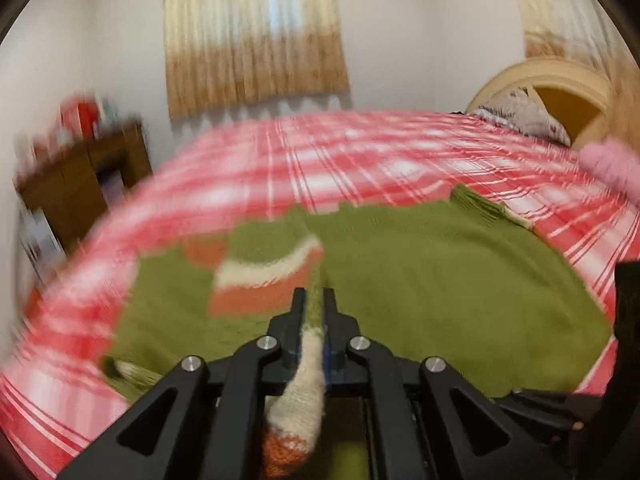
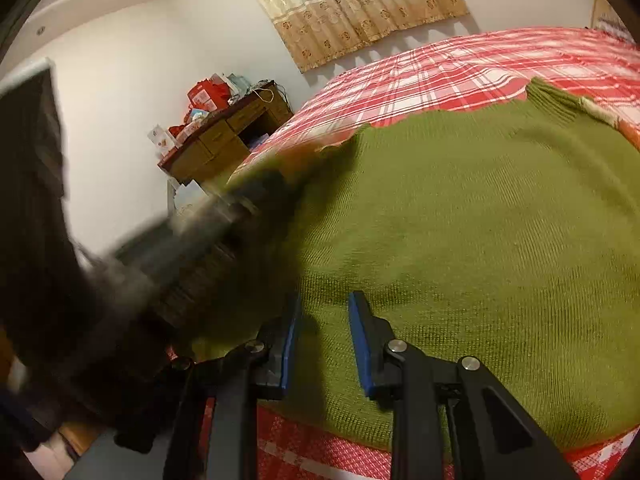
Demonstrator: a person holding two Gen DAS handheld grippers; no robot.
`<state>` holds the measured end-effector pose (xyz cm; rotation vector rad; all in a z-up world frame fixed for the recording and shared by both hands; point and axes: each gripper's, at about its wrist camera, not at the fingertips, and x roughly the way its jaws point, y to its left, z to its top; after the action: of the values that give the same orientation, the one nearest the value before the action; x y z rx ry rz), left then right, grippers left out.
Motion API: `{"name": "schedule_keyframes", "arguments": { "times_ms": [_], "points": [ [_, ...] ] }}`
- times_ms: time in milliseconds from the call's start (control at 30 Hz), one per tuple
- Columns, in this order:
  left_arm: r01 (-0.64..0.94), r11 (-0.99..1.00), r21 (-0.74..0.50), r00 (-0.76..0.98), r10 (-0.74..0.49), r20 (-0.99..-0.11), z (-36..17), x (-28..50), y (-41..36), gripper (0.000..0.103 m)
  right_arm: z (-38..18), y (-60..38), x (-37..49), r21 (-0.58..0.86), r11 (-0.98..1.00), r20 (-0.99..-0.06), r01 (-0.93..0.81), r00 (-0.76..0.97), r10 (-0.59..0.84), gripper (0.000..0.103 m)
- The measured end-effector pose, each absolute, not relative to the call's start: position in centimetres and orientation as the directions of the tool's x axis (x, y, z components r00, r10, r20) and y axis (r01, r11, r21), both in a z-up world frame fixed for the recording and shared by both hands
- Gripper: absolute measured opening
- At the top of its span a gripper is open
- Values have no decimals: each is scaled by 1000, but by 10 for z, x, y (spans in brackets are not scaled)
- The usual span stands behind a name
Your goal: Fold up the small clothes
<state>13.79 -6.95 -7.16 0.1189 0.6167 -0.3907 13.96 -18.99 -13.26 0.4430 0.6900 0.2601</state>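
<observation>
A small green knitted sweater (image 1: 440, 280) with orange and cream bands lies spread on a red plaid bed (image 1: 320, 160). My left gripper (image 1: 314, 300) is shut on a sleeve (image 1: 304, 380) of the sweater, whose cream and orange cuff hangs back between the fingers. In the right wrist view the sweater (image 2: 480, 220) fills the middle. My right gripper (image 2: 324, 308) is open just above the sweater's near hem, holding nothing. The left gripper (image 2: 248, 208) shows there as a dark blur at the sweater's left edge.
A wooden desk (image 2: 228, 136) with red boxes stands left of the bed. A curtain (image 1: 252, 36) hangs on the far wall. A pillow (image 1: 520, 116) and headboard are at the far right, with a pink cloth (image 1: 612, 164) near them.
</observation>
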Motion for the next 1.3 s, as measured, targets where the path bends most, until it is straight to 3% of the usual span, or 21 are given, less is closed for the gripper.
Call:
{"name": "schedule_keyframes", "arguments": {
  "times_ms": [200, 367, 467, 600, 767, 900, 967, 1033, 1133, 1233, 1300],
  "points": [
    [311, 947, -77, 771, -299, -563, -62, 142, -37, 8, -133, -192, 141, 492, 866, -546, -87, 744, 385, 26],
    [173, 949, -263, 771, -296, -563, -64, 146, 15, 8, -133, -193, 140, 495, 864, -544, -87, 744, 387, 26],
    [4, 926, -378, 769, -245, -591, -80, 143, 75, 8, -134, -194, 140, 498, 863, -543, -87, 744, 389, 26],
    [-149, 927, -345, 738, -128, -663, -102, 132, 124, 4, -133, -195, 140, 496, 864, -544, -86, 745, 386, 26],
    [-100, 958, -270, 744, -109, -659, -102, 115, 123, 4, -134, -194, 141, 494, 865, -545, -84, 745, 384, 26],
    [43, 927, -373, 744, -279, -608, -91, 112, 109, 18, -132, -193, 145, 481, 873, -567, -73, 734, 374, 26],
    [78, 924, -375, 739, -306, -600, -90, 115, 97, 38, -126, -190, 150, 466, 883, -597, -59, 716, 363, 26],
    [94, 923, -374, 736, -317, -597, -94, 116, 90, 65, -114, -187, 157, 466, 883, -606, -48, 711, 358, 27],
    [54, 898, -436, 716, -339, -610, -109, 123, 90, 69, -81, -174, 178, 445, 889, -574, -107, 728, 375, 31],
    [77, 880, -469, 732, -369, -573, -107, 122, 96, 69, -51, -149, 214, 412, 888, -557, -204, 715, 423, 63],
    [81, 860, -504, 736, -392, -552, -110, 119, 102, 67, -42, -129, 247, 375, 895, -585, -240, 687, 430, 64]
  ]
}}
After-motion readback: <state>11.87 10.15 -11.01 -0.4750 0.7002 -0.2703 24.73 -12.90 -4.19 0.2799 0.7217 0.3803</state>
